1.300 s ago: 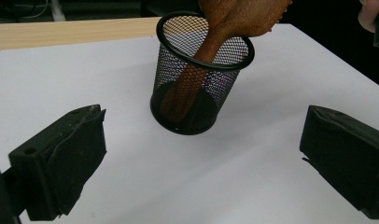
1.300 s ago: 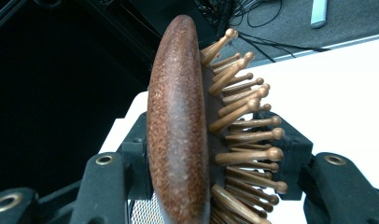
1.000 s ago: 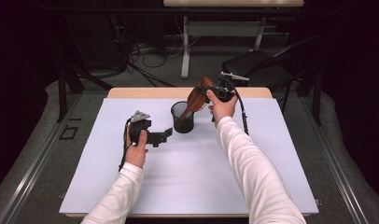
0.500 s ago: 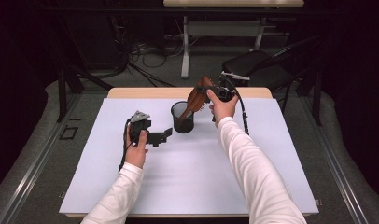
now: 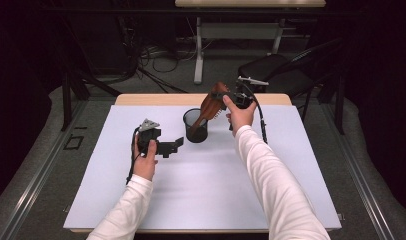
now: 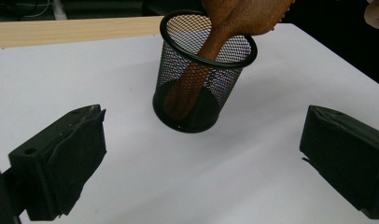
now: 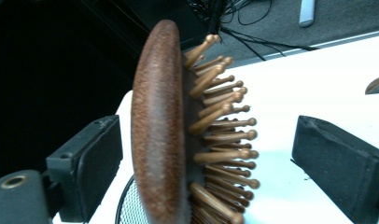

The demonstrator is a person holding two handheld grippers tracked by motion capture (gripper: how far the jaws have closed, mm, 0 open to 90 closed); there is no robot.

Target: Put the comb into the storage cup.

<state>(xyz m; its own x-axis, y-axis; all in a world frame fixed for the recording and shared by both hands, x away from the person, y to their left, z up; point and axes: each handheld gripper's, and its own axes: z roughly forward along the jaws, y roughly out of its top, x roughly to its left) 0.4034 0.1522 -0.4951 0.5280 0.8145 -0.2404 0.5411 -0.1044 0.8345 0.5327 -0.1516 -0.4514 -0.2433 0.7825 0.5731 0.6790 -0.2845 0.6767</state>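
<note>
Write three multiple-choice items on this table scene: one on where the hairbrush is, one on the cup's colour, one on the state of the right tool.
1. Where does the wooden hairbrush stand?
A. flat on the white table
B. handle down in the mesh cup, leaning on its rim
C. under the left tool

2. What colour is the mesh cup?
A. black
B. red
C. white

3. How does the right tool stand to the brush head?
A. clamped shut on it
B. jaws apart, one on each side, pads clear of it
C. far off, across the table

Answers:
1 B, the left gripper view shows the handle reaching the cup's bottom.
2 A, the mesh and rim are black.
3 B, the right gripper view shows gaps between the pads and the head; the jaws have just been opening.
</note>
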